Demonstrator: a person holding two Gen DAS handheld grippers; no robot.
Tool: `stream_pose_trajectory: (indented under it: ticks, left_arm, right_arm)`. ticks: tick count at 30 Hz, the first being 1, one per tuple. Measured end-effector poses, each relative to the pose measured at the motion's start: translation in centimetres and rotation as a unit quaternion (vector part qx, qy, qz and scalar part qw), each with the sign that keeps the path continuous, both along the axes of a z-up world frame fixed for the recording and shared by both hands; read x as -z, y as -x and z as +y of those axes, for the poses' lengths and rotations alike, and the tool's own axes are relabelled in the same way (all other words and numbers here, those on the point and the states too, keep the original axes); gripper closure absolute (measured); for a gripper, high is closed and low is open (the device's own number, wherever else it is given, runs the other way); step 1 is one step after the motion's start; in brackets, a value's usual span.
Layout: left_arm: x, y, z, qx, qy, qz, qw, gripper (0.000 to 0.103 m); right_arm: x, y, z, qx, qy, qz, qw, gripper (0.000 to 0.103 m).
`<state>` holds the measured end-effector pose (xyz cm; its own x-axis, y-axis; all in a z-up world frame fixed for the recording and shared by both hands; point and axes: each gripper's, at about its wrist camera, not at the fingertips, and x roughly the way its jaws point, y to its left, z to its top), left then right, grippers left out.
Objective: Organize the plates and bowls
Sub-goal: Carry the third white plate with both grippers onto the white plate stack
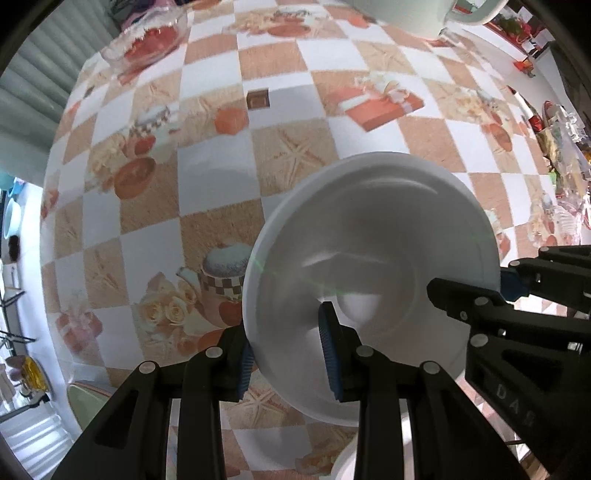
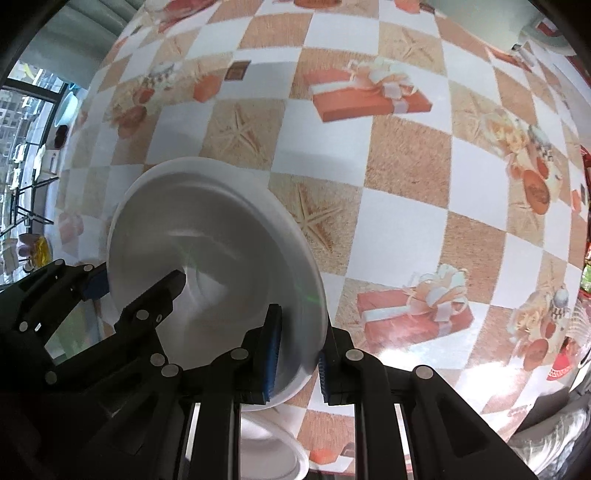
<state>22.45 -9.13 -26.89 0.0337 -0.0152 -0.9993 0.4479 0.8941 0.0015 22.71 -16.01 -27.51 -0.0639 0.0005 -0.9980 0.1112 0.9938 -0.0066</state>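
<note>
A white bowl [image 1: 369, 266] is held above the checked tablecloth by both grippers. My left gripper [image 1: 288, 358] is shut on its near left rim, one pad inside and one outside. My right gripper [image 2: 297, 358] is shut on the bowl's [image 2: 221, 251] opposite rim the same way. Each gripper shows in the other's view: the right gripper [image 1: 509, 291] at the bowl's right edge, the left gripper [image 2: 122, 291] at its left edge. A second white bowl [image 2: 273, 450] sits below on the table, partly hidden by the fingers.
A glass dish [image 1: 147, 40] with red contents stands at the far left of the table. A large pale vessel [image 1: 406, 14] stands at the far edge. A pale green plate [image 1: 88, 402] lies at the near left. Cluttered items [image 1: 561, 155] line the right side.
</note>
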Motion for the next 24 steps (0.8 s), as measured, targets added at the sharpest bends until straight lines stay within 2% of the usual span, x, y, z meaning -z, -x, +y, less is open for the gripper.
stream_pose_trajectory:
  ticks: [6,12,24]
  left_arm:
    - [-2.6,1.0,-0.2,0.014,0.01,-0.013,0.9998,0.069]
    - [-4.9,4.3,-1.1,0.037,0.015,-0.013,0.9991,0.069]
    - [-4.8,9.2,-0.5,0.089,0.019,0.011,0.9958,0.069]
  right_arm:
    - [-2.6,1.1,-0.6,0.016,0.004,-0.012,1.0,0.084]
    - [-3.4,3.4,-1.0,0.029,0.007,-0.01,1.0,0.084]
    - [-4.0,8.9,-0.3,0.068,0.004,0.007,0.998,0.084]
